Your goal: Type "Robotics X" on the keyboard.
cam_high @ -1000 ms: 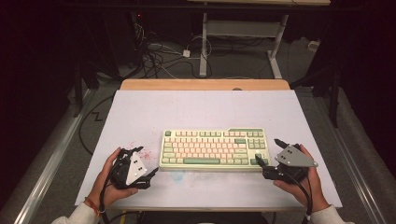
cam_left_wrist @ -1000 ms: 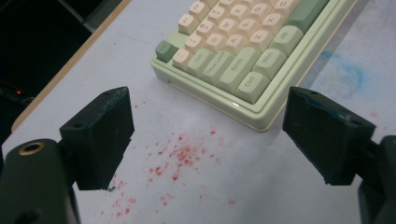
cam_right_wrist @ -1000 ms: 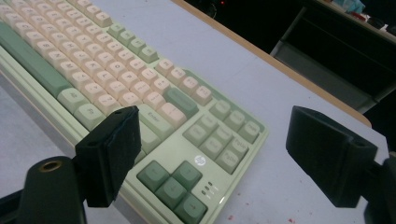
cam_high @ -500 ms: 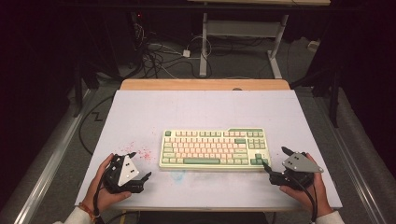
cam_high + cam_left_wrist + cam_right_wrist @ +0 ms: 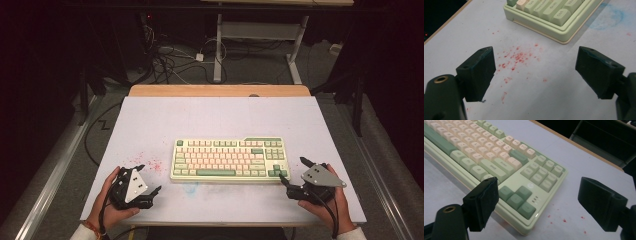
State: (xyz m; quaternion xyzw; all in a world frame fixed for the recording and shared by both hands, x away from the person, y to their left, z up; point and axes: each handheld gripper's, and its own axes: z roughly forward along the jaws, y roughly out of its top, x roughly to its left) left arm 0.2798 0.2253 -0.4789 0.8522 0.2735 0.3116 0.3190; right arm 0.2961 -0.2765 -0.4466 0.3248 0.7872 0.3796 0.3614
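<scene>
A pale green keyboard with cream and green keys lies flat at the middle of the table. My left gripper is held near the front left, open, a short way from the keyboard's left end. In the left gripper view the open left gripper frames bare table, with the keyboard's corner beyond it. My right gripper is open at the keyboard's front right corner. In the right gripper view the right gripper straddles that keyboard corner by the arrow keys, and touching cannot be judged.
The table is covered in a pale sheet with a wooden strip along its far edge. Red speckles and a faint blue smear mark the sheet. Cables and desk legs sit on the floor beyond.
Both hands have drawn back a little toward the table's near edge. The left gripper has shifted slightly left, away from the keyboard. Both stay open.
</scene>
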